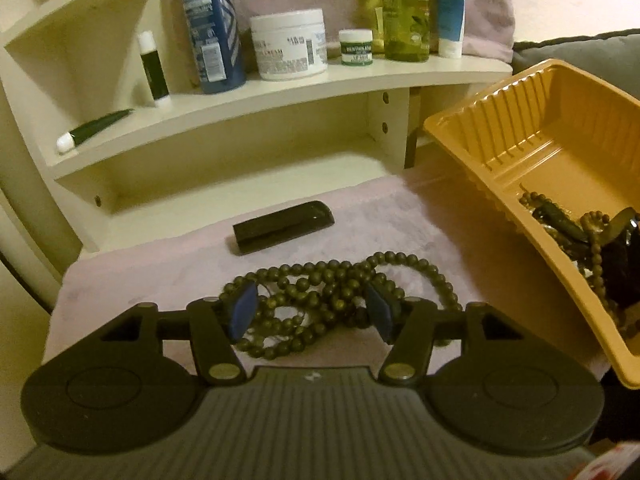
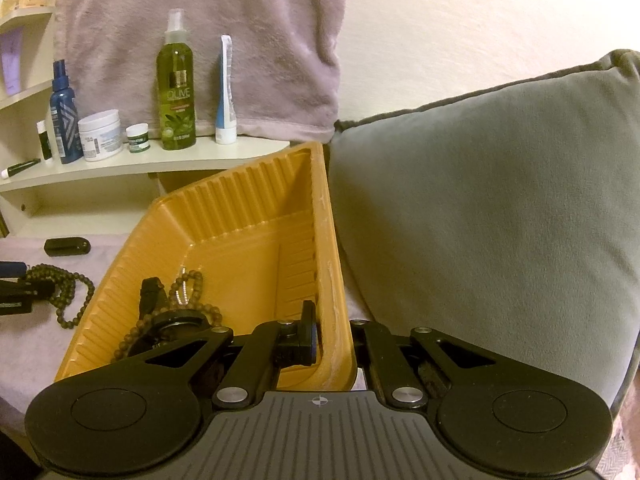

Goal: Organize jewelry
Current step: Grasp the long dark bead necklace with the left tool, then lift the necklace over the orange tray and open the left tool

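Some jewelry lies in the orange tray (image 2: pixel 256 216), pinched by the right gripper (image 2: pixel 332 344); left gripper (image 1: pixel 310 312), jaws open, straddles the bead necklace (image 1: pixel 320 280), apparently ungrasped.

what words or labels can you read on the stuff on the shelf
"OLIVE" on the green spray bottle
"MENTHOLATUM", partly blurred, on the small green jar
Blue bottle: print too blurred to read
White tub: print too small to read
Blue-and-white tube: nothing legible

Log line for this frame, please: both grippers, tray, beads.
left gripper: open, straddling bead necklace on cloth | right gripper: shut on tray rim, tray tilted | tray holds other jewelry
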